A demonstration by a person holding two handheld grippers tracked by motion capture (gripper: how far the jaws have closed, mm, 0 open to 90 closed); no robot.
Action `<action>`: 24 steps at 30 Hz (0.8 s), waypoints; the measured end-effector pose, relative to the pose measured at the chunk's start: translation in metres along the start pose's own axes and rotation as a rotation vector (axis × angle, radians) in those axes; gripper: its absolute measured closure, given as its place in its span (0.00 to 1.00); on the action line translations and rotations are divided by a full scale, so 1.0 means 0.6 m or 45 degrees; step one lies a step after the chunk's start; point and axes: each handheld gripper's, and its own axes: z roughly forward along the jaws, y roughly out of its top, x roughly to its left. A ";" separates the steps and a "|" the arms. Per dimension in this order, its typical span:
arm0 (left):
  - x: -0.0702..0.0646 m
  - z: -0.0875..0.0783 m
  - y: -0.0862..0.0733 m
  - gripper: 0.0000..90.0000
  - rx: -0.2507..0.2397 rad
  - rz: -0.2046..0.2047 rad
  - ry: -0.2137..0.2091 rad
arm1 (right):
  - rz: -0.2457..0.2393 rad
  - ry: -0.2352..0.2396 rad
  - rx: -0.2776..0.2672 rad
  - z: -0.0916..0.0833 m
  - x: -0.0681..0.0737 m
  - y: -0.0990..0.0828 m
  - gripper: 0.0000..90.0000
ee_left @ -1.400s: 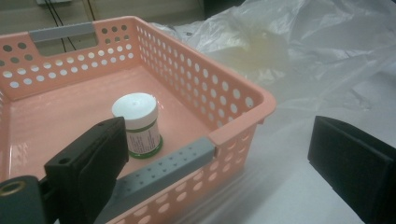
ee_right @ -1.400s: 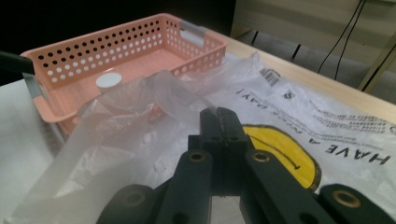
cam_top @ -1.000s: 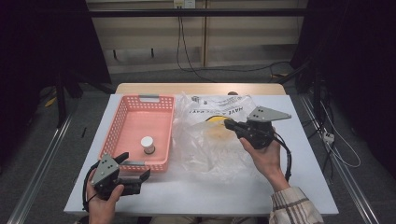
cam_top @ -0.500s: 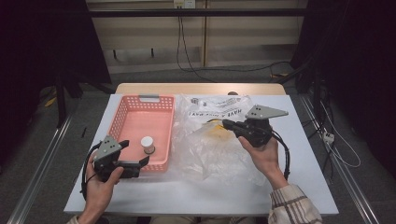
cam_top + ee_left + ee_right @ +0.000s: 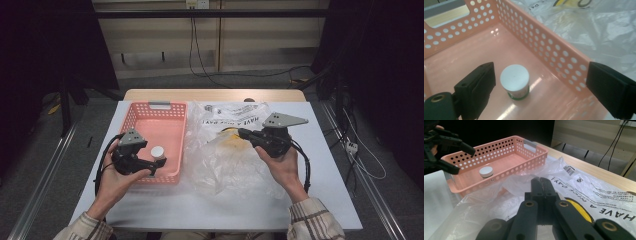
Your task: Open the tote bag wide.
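A small round jar with a white lid and a green-edged base (image 5: 514, 81) stands upright on the floor of a pink perforated plastic basket (image 5: 142, 119), in the half nearer the person, close to the basket's right-hand wall as the high view shows it. The left gripper (image 5: 156, 166) hangs over the basket's near edge with its jaws spread wide and released: in the left gripper view one black pad (image 5: 481, 85) sits just beside the jar, not touching it, while the other pad stands outside the perforated wall, so that the wall and the jar both lie between them. Nothing is grasped there. To the right of the basket, touching its side, a crumpled clear plastic bag with black printed lettering (image 5: 225, 165) lies spread on the white table (image 5: 330, 195), with something yellow showing through it. The right gripper (image 5: 241, 132) rests over the bag near that yellow patch, its jaws clenched together; whether a fold of the film is pinched between them cannot be told.
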 end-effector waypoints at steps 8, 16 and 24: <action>0.025 0.023 0.019 0.16 0.099 -0.049 0.045 | -0.001 0.001 0.006 0.001 -0.001 -0.001 1.00; 0.043 0.047 0.026 0.20 0.116 -0.007 0.075 | 0.003 0.010 0.020 0.005 0.000 -0.004 1.00; 0.047 0.059 0.031 0.20 0.150 0.033 0.075 | 0.010 0.007 0.022 0.005 -0.002 -0.005 1.00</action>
